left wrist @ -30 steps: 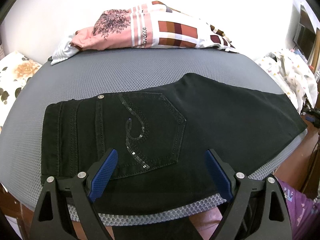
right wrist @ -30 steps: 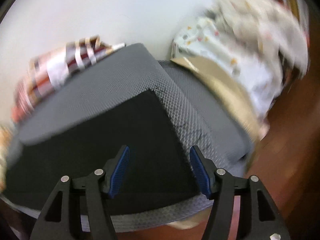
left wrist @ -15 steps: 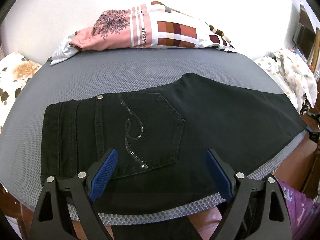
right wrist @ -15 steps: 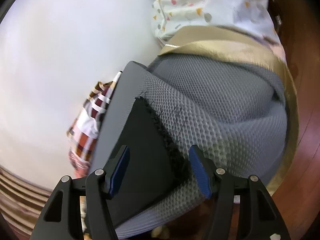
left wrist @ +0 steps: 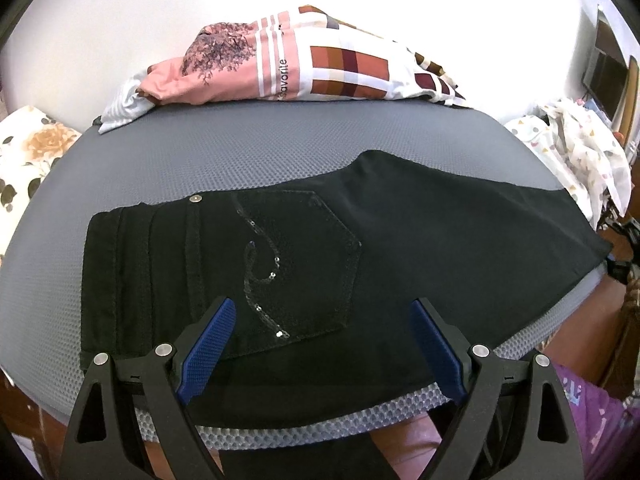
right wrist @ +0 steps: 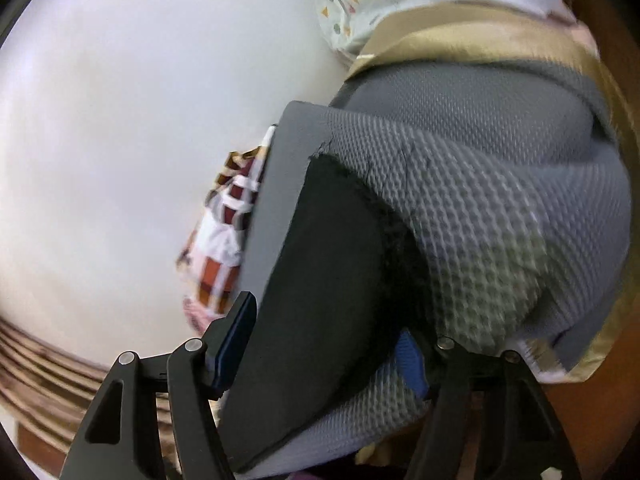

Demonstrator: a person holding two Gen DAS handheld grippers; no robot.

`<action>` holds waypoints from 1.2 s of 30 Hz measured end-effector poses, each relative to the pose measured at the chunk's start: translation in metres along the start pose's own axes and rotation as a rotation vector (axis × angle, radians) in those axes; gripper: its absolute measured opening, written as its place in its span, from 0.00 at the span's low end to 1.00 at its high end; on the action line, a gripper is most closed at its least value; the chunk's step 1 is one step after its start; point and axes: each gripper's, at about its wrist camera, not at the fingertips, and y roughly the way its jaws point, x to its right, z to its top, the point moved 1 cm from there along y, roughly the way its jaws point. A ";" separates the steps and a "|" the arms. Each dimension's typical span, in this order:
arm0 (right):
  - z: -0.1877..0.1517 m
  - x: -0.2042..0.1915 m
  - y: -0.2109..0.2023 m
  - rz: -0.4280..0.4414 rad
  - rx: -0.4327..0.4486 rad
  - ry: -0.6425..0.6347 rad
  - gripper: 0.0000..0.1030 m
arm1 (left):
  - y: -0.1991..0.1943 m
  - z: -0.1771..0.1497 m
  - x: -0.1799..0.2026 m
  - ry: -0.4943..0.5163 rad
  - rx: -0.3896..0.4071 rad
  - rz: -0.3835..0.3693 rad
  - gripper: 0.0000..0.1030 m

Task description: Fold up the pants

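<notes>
Pants point(left wrist: 400, 248), black and already doubled leg over leg, lie flat along the near edge of a grey pad point(left wrist: 240, 152), waistband to the left, hem to the right. Over the last second the right gripper point(right wrist: 332, 344) has rolled onto its side and dropped to the hem end; a moment ago it looked down on that corner from above, and now one finger sits over the cloth and the other under the pad's edge. Its jaws stand spread with the hem between them, not yet pinching (the picture is blurred, so contact is hard to rule out). This looks like the reach for the hem, ahead of carrying it toward the waistband. The left gripper point(left wrist: 324, 344) has not shifted: it hovers over the back pocket point(left wrist: 304, 272), angled downward, jaws wide and holding nothing.
</notes>
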 end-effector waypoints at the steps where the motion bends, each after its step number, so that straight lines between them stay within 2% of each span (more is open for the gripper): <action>1: -0.001 -0.003 0.003 -0.024 -0.004 -0.019 0.59 | 0.000 0.000 0.001 0.004 -0.001 0.001 0.86; 4: 0.001 -0.014 0.014 -0.114 -0.043 -0.071 0.44 | 0.001 0.000 0.003 0.013 -0.005 0.004 0.86; 6: 0.003 -0.016 0.016 -0.141 -0.062 -0.073 0.41 | -0.001 0.001 0.003 0.017 -0.003 0.007 0.86; 8: 0.005 -0.015 0.016 -0.168 -0.074 -0.074 0.32 | -0.004 0.002 0.003 0.018 0.008 0.011 0.86; 9: 0.005 -0.015 0.017 -0.199 -0.079 -0.086 0.15 | -0.005 0.003 0.003 0.017 0.011 0.013 0.86; 10: 0.004 -0.013 0.018 -0.227 -0.085 -0.094 0.10 | -0.007 0.003 0.002 0.014 0.014 0.019 0.86; 15: 0.002 -0.008 0.013 -0.221 -0.066 -0.080 0.09 | -0.007 0.003 -0.003 -0.012 0.003 0.042 0.89; 20: 0.005 -0.001 0.015 -0.144 -0.071 0.003 0.20 | -0.007 0.006 -0.008 -0.031 0.000 0.042 0.90; 22: 0.006 -0.001 0.016 -0.133 -0.070 0.014 0.19 | -0.007 0.006 -0.008 -0.036 -0.007 0.041 0.90; 23: 0.006 -0.003 0.017 -0.147 -0.074 0.003 0.17 | -0.007 0.006 -0.008 -0.036 -0.011 0.044 0.90; 24: 0.007 -0.006 0.018 -0.177 -0.079 -0.015 0.11 | -0.007 0.007 -0.008 -0.037 -0.016 0.045 0.90; 26: 0.007 -0.010 0.019 -0.199 -0.087 -0.042 0.09 | -0.009 0.009 -0.008 -0.042 -0.029 0.043 0.90; 31: 0.002 -0.043 0.017 -0.163 -0.080 -0.132 0.08 | -0.022 0.017 -0.008 -0.046 -0.036 0.066 0.90; 36: -0.016 -0.097 0.036 -0.102 -0.127 -0.249 0.08 | -0.032 0.017 -0.009 -0.043 -0.041 0.065 0.90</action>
